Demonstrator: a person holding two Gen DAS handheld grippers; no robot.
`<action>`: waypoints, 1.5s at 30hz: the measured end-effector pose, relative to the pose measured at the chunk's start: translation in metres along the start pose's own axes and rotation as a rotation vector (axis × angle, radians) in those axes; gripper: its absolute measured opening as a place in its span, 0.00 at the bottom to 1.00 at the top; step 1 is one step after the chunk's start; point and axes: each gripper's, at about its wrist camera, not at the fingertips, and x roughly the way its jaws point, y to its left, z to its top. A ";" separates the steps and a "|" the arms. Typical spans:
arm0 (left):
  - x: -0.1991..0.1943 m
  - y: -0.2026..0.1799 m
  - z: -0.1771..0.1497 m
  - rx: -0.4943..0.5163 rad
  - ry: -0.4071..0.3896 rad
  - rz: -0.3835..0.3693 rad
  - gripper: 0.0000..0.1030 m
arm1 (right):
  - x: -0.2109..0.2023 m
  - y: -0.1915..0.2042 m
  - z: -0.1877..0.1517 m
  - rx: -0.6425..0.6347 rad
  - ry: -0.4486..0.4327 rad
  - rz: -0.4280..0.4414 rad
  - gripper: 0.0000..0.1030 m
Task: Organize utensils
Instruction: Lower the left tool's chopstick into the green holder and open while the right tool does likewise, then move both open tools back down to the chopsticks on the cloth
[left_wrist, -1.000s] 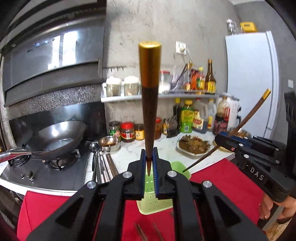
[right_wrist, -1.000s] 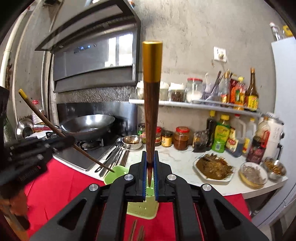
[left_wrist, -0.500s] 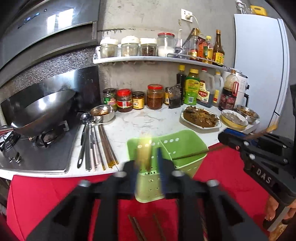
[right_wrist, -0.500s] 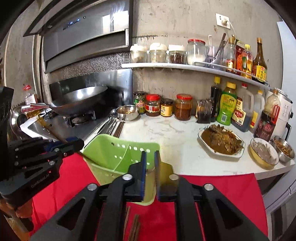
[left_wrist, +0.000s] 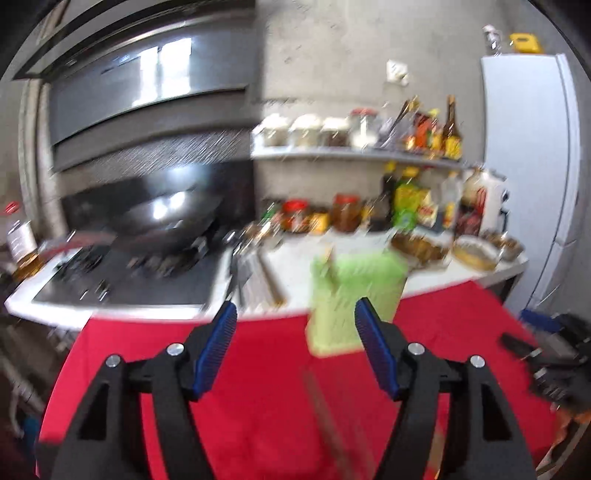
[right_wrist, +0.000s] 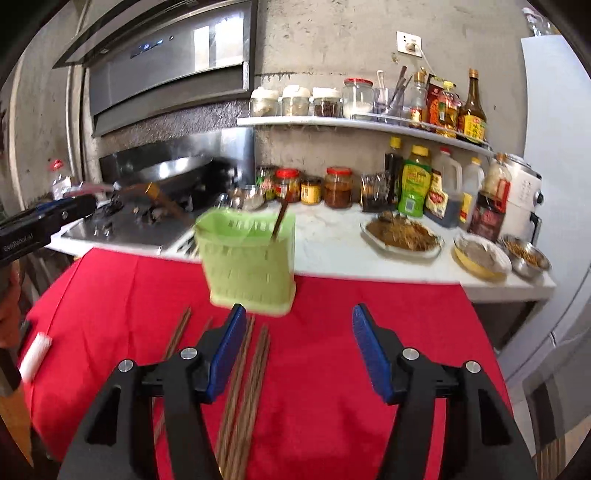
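Note:
A green perforated utensil holder (right_wrist: 249, 264) stands on the red cloth (right_wrist: 332, 332) at the counter edge; it also shows, blurred, in the left wrist view (left_wrist: 354, 295). Brown chopsticks (right_wrist: 277, 219) with gold tops lean inside it. Several brown chopsticks (right_wrist: 243, 373) lie on the cloth in front of the holder, under my right gripper's left finger. My right gripper (right_wrist: 297, 350) is open and empty, just short of the holder. My left gripper (left_wrist: 293, 349) is open and empty, left of the holder; it also shows in the right wrist view (right_wrist: 40, 221).
A wok (right_wrist: 177, 170) sits on the stove at left. Spoons and chopsticks (left_wrist: 258, 273) lie on the white counter. Jars (right_wrist: 336, 186), sauce bottles (right_wrist: 415, 184) and food plates (right_wrist: 400, 230) line the counter. A white fridge (left_wrist: 532, 166) stands right.
Both grippers were shut on gold-tipped chopsticks a second ago. They lowered them into the green holder, opened, and pulled back. The chopsticks now stand in the holder.

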 end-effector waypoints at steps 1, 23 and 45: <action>-0.003 0.003 -0.015 0.006 0.026 0.021 0.64 | -0.005 0.001 -0.010 0.001 0.005 0.002 0.59; -0.009 0.001 -0.189 -0.043 0.337 -0.016 0.59 | 0.007 0.045 -0.143 -0.022 0.252 0.087 0.15; 0.026 -0.027 -0.177 0.008 0.388 -0.012 0.43 | 0.015 0.022 -0.140 0.017 0.253 0.025 0.08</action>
